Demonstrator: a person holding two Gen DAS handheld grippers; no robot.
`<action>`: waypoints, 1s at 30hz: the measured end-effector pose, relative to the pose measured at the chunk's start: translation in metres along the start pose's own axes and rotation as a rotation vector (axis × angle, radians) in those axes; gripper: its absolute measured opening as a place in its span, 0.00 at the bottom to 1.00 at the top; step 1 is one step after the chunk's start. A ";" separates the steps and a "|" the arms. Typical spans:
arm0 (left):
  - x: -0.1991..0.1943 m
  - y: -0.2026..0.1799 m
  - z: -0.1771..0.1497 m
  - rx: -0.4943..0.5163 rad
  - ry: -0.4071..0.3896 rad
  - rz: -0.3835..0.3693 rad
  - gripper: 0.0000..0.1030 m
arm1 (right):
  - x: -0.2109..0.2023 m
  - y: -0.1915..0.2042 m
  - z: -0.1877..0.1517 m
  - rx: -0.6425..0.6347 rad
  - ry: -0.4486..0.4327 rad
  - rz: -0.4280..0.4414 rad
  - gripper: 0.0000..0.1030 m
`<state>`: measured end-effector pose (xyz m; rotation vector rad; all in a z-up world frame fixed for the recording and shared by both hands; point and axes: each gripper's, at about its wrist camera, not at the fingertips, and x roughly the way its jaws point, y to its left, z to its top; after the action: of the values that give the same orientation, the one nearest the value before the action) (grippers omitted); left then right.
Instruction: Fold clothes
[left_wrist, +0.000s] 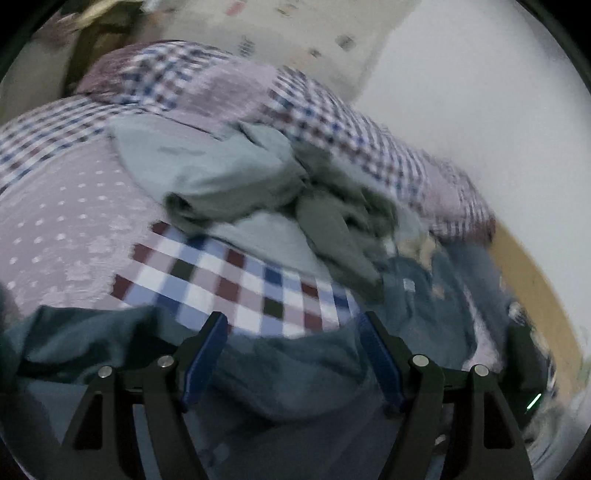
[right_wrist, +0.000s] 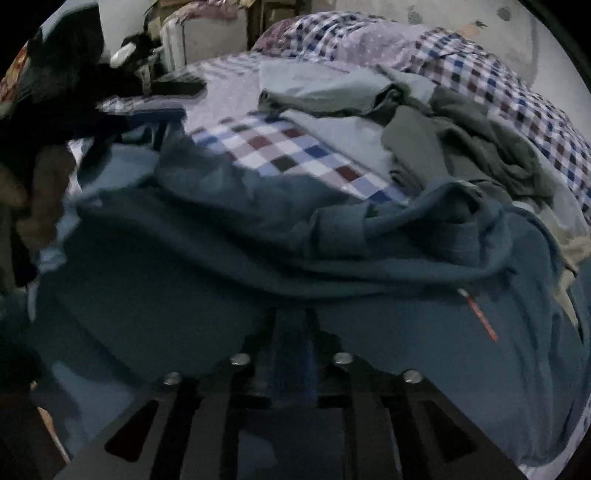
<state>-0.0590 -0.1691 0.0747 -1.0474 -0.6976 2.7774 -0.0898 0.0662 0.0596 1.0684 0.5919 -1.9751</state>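
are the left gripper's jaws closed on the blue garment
No, the left gripper has its blue-padded jaws spread wide apart over the dark blue garment, with the checked bedsheet visible between them.

blurred: grey clothes pile (left_wrist: 266, 192) | hidden: right tool (right_wrist: 291, 314) tips under teal garment (right_wrist: 184, 266)

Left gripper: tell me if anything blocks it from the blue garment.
Nothing visible does. The left gripper is open right above the blue garment, no other cloth between them; the grey pile lies farther back.

A rumpled teal garment (right_wrist: 258, 266) lies nearest, crumpled grey-green clothes (left_wrist: 240, 173) heaped beyond it.
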 end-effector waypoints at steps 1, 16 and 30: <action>0.005 -0.006 -0.003 0.038 0.029 0.013 0.74 | -0.007 -0.003 0.000 0.021 -0.017 0.002 0.36; 0.021 -0.058 -0.029 0.291 0.146 -0.161 0.63 | 0.029 -0.063 0.070 0.296 -0.048 0.054 0.42; 0.056 -0.084 -0.010 0.251 0.172 -0.196 0.64 | -0.115 -0.084 -0.081 0.572 -0.375 0.005 0.48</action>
<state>-0.1009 -0.0768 0.0716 -1.0854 -0.3943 2.4914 -0.0833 0.2194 0.1157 0.9715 -0.1937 -2.3267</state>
